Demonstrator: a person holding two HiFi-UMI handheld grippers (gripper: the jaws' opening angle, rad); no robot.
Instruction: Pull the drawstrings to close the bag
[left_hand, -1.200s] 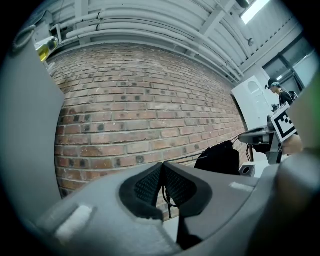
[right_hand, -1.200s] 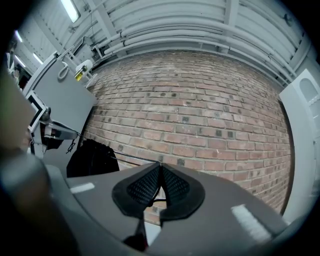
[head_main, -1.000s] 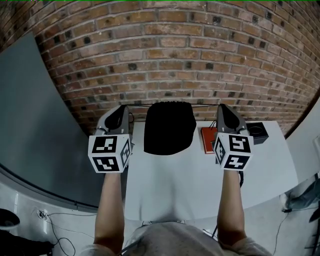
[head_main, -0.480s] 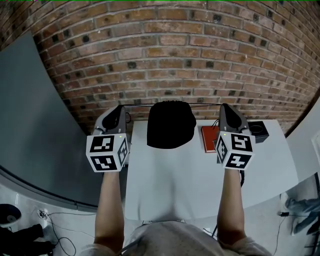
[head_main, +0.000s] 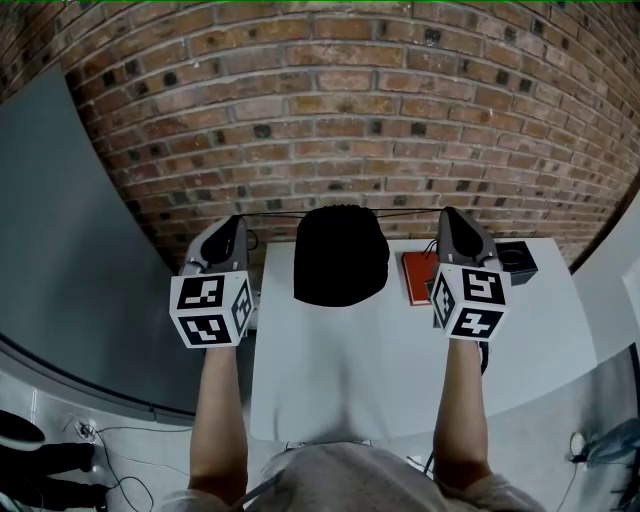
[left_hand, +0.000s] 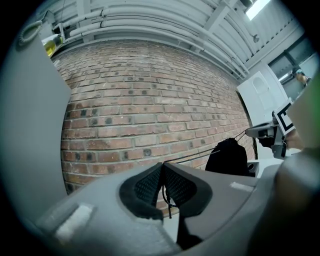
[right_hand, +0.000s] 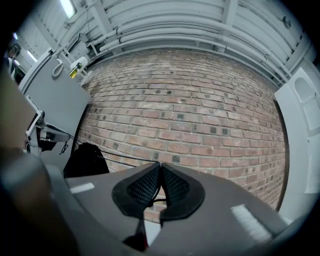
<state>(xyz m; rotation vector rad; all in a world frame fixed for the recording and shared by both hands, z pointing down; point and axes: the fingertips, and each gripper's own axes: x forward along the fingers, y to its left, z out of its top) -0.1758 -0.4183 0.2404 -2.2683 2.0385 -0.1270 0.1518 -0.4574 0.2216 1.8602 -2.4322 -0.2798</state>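
A black drawstring bag stands on the white table by the brick wall, its top gathered. Two thin black cords run taut from its mouth to either side. My left gripper is shut on the left drawstring off the table's left edge; the cord's end hangs between its pads. My right gripper is shut on the right drawstring. The bag also shows in the left gripper view and the right gripper view.
A red box lies on the table right of the bag, with a small black box beyond it. A grey panel stands at the left. Cables lie on the floor.
The left gripper has drifted a little outward to the left, and the bag's mouth looks more gathered. The right gripper has stayed put.
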